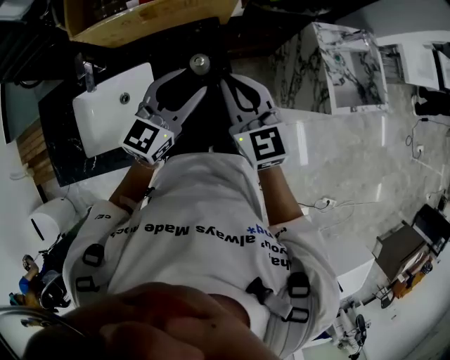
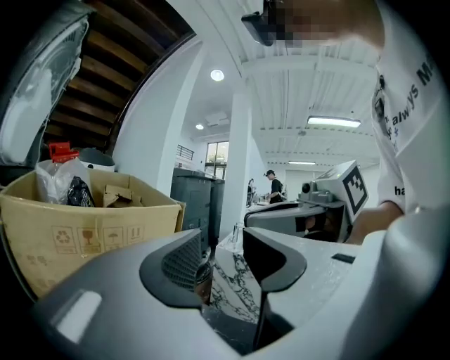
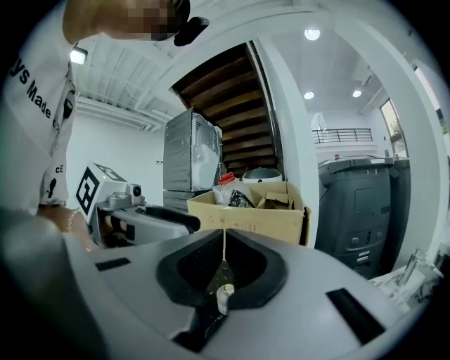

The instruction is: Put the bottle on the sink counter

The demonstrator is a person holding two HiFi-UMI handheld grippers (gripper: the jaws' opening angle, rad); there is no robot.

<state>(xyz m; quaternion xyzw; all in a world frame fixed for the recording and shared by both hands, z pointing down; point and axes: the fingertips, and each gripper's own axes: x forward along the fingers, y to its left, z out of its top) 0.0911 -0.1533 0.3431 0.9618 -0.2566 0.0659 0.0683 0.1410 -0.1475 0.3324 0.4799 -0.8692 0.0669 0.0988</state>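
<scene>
In the head view both grippers are held up in front of my white shirt, pointing at a dark counter (image 1: 67,151). A round grey cap (image 1: 200,64), apparently the bottle seen from above, stands just off the tips of the left gripper (image 1: 197,79). In the left gripper view a brownish thing with a dark cap (image 2: 204,275) peeks past the left jaw, beyond the tips. The left gripper (image 2: 228,267) is open, with a clear gap and nothing between the jaws. The right gripper (image 3: 223,264), also seen at the head view's middle (image 1: 228,88), is shut and empty.
A white sink basin (image 1: 112,116) with a faucet (image 1: 88,74) is set into the counter at the left. A cardboard box (image 1: 148,21) of rubbish stands behind it. A marble-patterned block (image 1: 337,67) is at the right. Grey bins (image 2: 197,204) and a distant person (image 2: 273,188) stand beyond.
</scene>
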